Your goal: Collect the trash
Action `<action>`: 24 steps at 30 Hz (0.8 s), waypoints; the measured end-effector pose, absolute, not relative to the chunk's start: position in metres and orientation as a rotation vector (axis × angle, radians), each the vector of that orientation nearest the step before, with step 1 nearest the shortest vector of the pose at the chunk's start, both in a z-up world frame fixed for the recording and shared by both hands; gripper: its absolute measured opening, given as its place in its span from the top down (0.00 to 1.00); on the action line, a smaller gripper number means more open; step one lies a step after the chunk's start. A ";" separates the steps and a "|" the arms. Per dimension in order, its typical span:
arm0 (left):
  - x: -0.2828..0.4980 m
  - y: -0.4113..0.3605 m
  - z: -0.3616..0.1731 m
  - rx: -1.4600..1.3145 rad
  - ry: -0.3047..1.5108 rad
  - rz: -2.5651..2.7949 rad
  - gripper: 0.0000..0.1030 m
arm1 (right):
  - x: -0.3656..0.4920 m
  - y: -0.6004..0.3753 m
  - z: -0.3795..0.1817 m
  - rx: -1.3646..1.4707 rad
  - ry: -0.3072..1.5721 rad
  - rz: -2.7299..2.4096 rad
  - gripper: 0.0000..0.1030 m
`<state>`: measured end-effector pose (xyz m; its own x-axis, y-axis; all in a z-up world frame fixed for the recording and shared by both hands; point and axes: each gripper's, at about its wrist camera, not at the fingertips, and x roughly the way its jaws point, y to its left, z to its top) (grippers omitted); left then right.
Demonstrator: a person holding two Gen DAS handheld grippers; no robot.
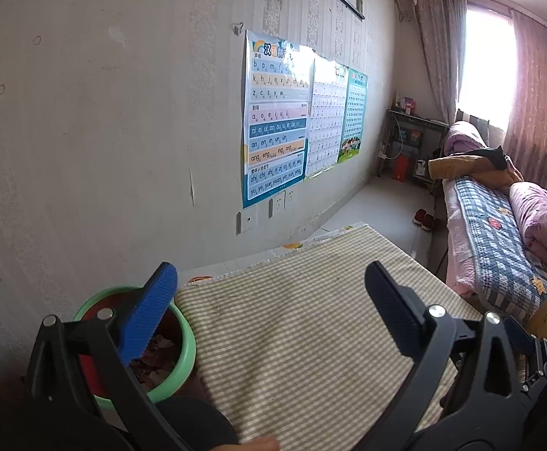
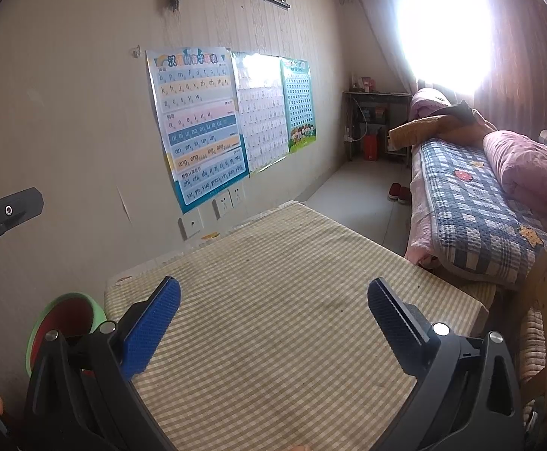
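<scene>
Green bin (image 1: 183, 345) of scraps sits under the left tool's (image 1: 273, 300) spread fingers

A home bedroom: quilt-covered bed (image 1: 499, 233), pink curtains (image 1: 536, 105), children's pinyin posters (image 1: 277, 120) on the wall.

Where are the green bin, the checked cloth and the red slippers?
green bin (image 1: 188, 342): left wrist view, its right rim.
checked cloth (image 2: 292, 300): right wrist view, bare middle of the tabletop.
red slippers (image 1: 423, 220): left wrist view, on the pair, by the bed.
</scene>
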<state>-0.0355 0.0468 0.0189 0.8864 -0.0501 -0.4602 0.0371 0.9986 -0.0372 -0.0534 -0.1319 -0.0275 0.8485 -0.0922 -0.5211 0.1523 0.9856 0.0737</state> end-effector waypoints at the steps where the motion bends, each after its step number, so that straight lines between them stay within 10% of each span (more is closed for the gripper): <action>1: -0.035 0.047 0.018 -0.027 0.481 -0.046 0.05 | -0.054 -0.132 -0.028 0.114 0.544 -0.130 0.06; 16: -0.029 0.047 0.002 -0.038 0.511 -0.050 0.05 | -0.048 -0.138 -0.041 0.123 0.584 -0.139 0.06; 24: 0.028 0.011 -0.105 0.082 0.730 -0.102 0.05 | 0.002 -0.176 -0.098 0.166 0.746 -0.229 0.06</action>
